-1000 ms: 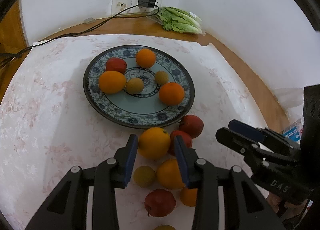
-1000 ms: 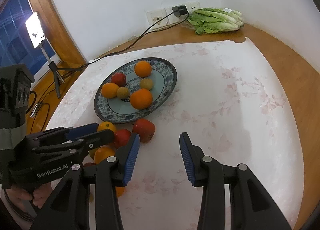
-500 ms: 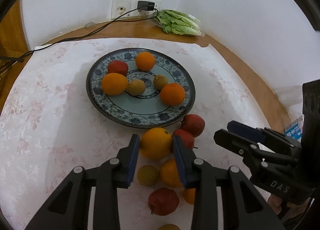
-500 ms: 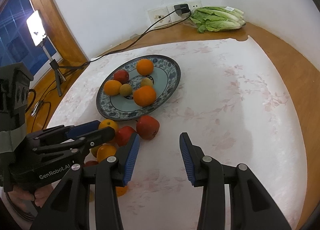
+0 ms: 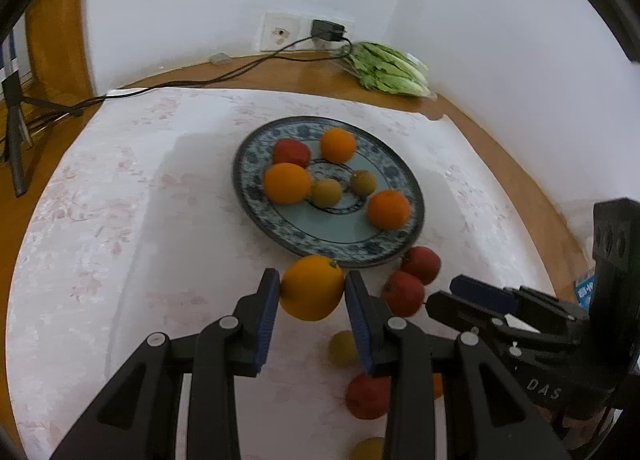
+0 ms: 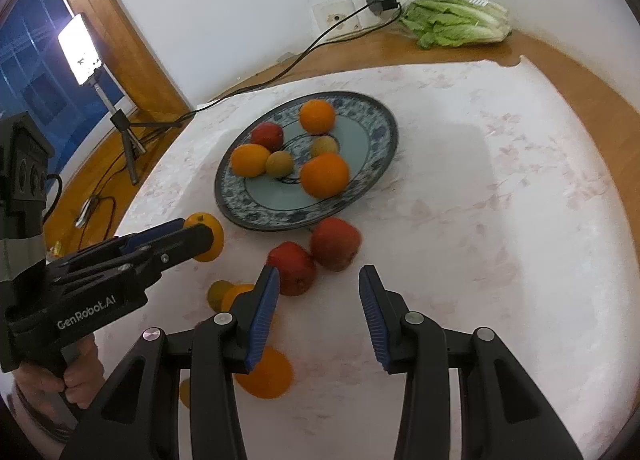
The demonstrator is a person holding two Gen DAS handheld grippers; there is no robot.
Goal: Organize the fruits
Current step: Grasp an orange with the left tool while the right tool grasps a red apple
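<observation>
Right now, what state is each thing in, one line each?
Left claw: shut on the orange, which looks lifted off the cloth.
Orange: gripped between both pads.
Right claw: open, nothing between its pads.
Plate: holds six fruits.
Two red apples: loose on the cloth, touching.
Charger: plugged into the wall socket.
</observation>
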